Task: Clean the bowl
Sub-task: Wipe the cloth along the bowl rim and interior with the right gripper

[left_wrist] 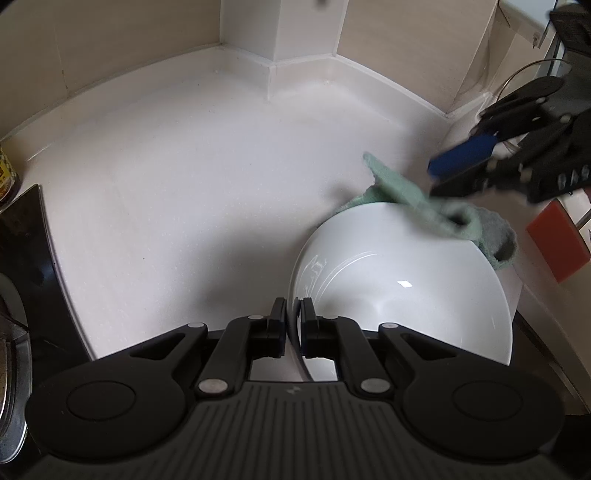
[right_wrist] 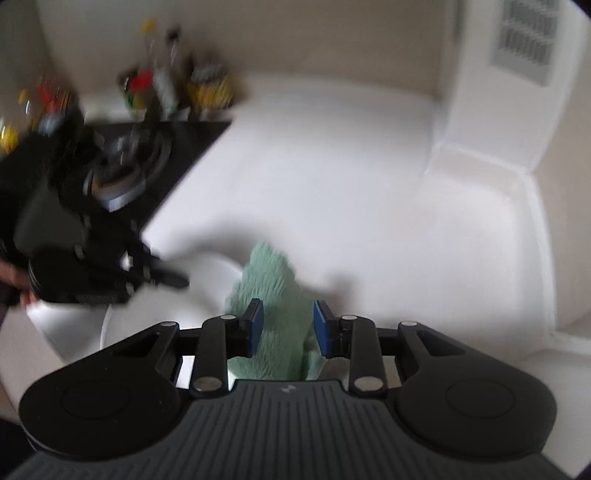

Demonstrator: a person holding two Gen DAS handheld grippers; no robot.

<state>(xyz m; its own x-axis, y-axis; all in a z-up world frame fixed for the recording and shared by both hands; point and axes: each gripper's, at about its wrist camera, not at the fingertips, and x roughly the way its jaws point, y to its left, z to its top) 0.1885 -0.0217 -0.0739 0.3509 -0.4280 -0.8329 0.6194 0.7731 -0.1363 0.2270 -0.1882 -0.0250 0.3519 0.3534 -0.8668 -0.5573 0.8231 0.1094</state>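
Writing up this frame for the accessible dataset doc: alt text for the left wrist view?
The left gripper is shut on the near rim of a tilted white bowl over a white counter. At the bowl's far rim a green cloth is draped, with the right gripper at it from the right, blurred.

The white bench (left_wrist: 184, 177) runs back to a beige tiled wall, where a white boxed column (left_wrist: 280, 33) juts out of the corner. Left of that column, at the bench's edge, lies a black glass hob (right_wrist: 192, 144) with a round burner (right_wrist: 122, 173). Behind the hob, against the wall, stands a blurred cluster of bottles and jars (right_wrist: 177, 85). Far right of the column, an orange-red block (left_wrist: 557, 243) rests at the bench's edge, with a thin wire loop (left_wrist: 532, 70) above it.
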